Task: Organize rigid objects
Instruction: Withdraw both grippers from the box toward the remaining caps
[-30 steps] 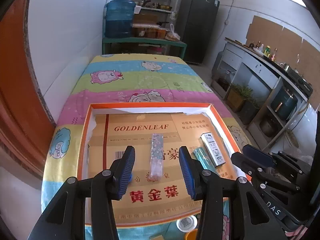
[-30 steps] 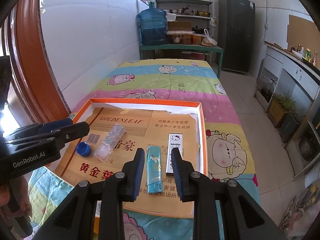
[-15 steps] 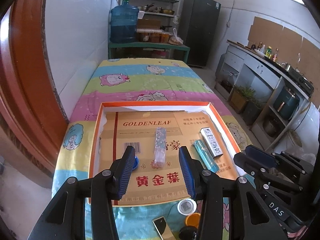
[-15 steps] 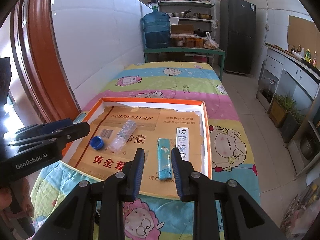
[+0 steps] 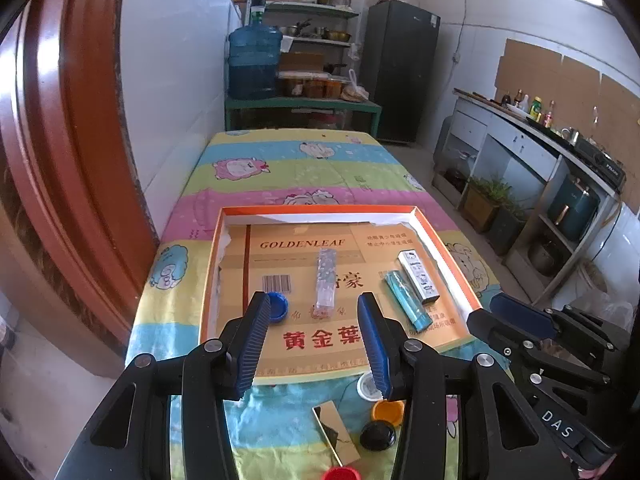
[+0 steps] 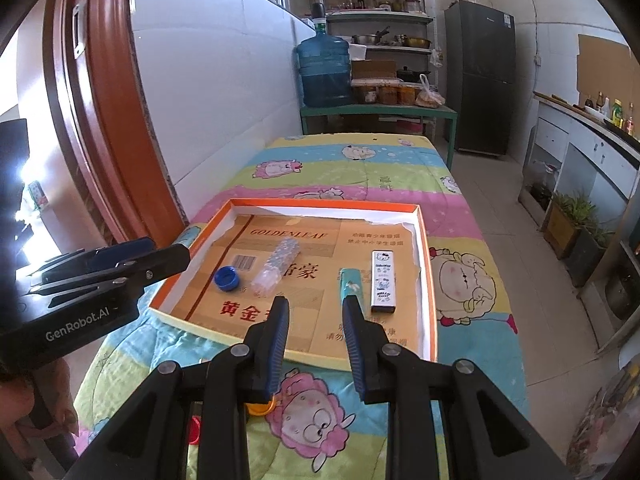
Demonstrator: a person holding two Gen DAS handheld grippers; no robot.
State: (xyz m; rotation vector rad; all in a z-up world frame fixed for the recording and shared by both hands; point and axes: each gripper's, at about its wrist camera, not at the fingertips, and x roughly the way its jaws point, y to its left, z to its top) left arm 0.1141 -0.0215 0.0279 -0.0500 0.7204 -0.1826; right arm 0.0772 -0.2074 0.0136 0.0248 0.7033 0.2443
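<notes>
An orange-rimmed box [image 5: 332,210] lined with printed cardboard lies on the cartoon-print cloth. Inside it are a blue cap [image 5: 277,307], a clear glittery tube [image 5: 326,278], a teal lighter [image 5: 408,300] and a white printed lighter [image 5: 418,278]. My left gripper [image 5: 314,300] hovers open over the box's near edge, nothing between its blue pads. My right gripper [image 6: 316,303] is also open and empty, back from the teal lighter [image 6: 350,282] and the white lighter [image 6: 383,280]. Each gripper shows in the other's view, the right gripper [image 5: 486,309] and the left gripper [image 6: 160,252].
On the cloth in front of the box lie a white cap [image 5: 367,386], an orange cap [image 5: 387,410], a black cap [image 5: 378,435], a gold card [image 5: 336,432] and a red cap [image 5: 342,474]. A white wall and red door frame [image 5: 80,160] stand on the left.
Both grippers have drawn back and slightly up from the box, so it looks smaller. The loose caps and card in front of it have come into view. The jaws kept their width.
</notes>
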